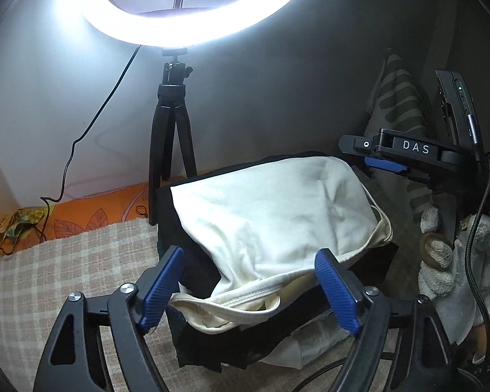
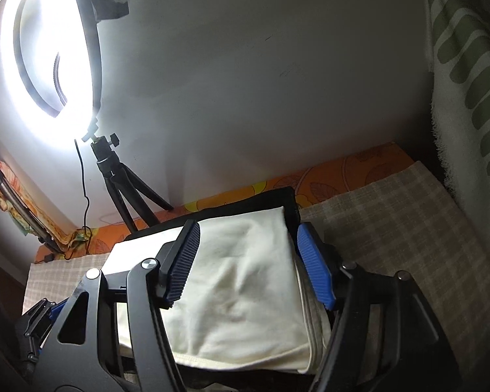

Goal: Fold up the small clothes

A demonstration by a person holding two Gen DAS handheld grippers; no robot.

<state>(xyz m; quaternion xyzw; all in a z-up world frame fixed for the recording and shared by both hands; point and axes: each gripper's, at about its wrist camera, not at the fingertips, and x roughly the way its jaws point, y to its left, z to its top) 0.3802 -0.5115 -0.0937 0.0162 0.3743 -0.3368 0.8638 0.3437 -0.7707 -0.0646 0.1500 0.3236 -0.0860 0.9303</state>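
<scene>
- Straight ahead of both my tools, on top of a dark folded stack: cream garment (image 1: 271,215), soft knit, lying on black garments (image 1: 192,294) that show round its edges. Ribbed, banded hem (image 1: 245,303) faces my left tool; a plain folded edge runs along the right side.
- Long axis: judged to run from my left tool away toward the wall, hem end nearest me, the far end squared off.
- Left gripper (image 1: 248,290): blue pads spread apart, hovering at the hem, one pad at either side of the band; nothing pinched. I cannot tell whether the left pad touches the strap loop just beside it.
- Right gripper (image 2: 248,264): pads parted, straddling the cream panel across its width near the right folded edge; nothing clamped.
- Nearer tool to the hem: the left. Judgement: the coming move is a pinch on that hem, then a fold away from me along the long axis.
- Beneath: checked cloth (image 1: 65,261) over an orange leaf-print sheet (image 1: 91,212).
- Beyond: ring light (image 1: 196,29) on a black tripod (image 1: 171,137) by the wall; striped towel (image 2: 467,81) hanging at right.
</scene>
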